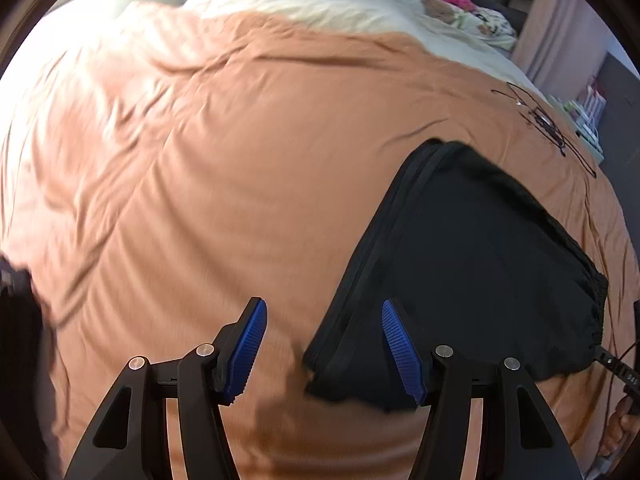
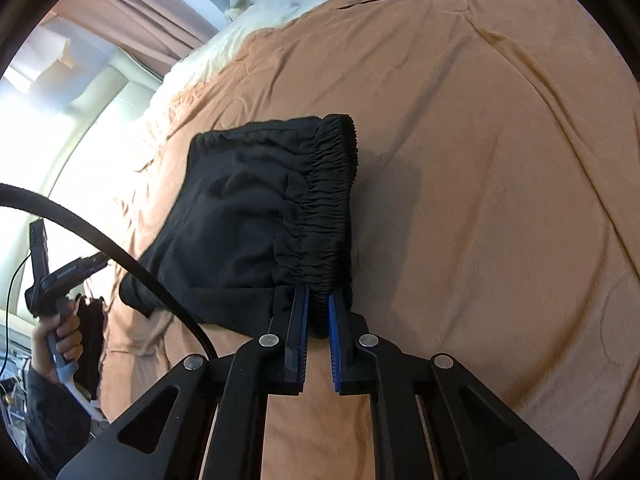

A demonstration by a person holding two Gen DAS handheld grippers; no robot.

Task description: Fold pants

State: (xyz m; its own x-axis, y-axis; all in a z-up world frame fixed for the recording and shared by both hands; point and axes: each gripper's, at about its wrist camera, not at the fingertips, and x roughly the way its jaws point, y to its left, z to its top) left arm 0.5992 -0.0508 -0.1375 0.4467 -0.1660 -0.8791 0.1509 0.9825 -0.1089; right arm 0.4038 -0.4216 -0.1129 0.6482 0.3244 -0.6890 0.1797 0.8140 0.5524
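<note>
The black pants (image 2: 256, 208), folded into a compact bundle, are seen lying on the orange blanket (image 2: 480, 160) of the bed, with the gathered elastic waistband (image 2: 328, 208) on the right side in the right wrist view. The right hand-held gripper (image 2: 318, 320) is seen clenched on the near end of that waistband, the fabric being pinched between its blue pads (image 2: 336, 344). The left hand-held gripper (image 1: 324, 344) is held released above the blanket, nothing being gripped, with the near left corner of the pants just beside its right finger.
</note>
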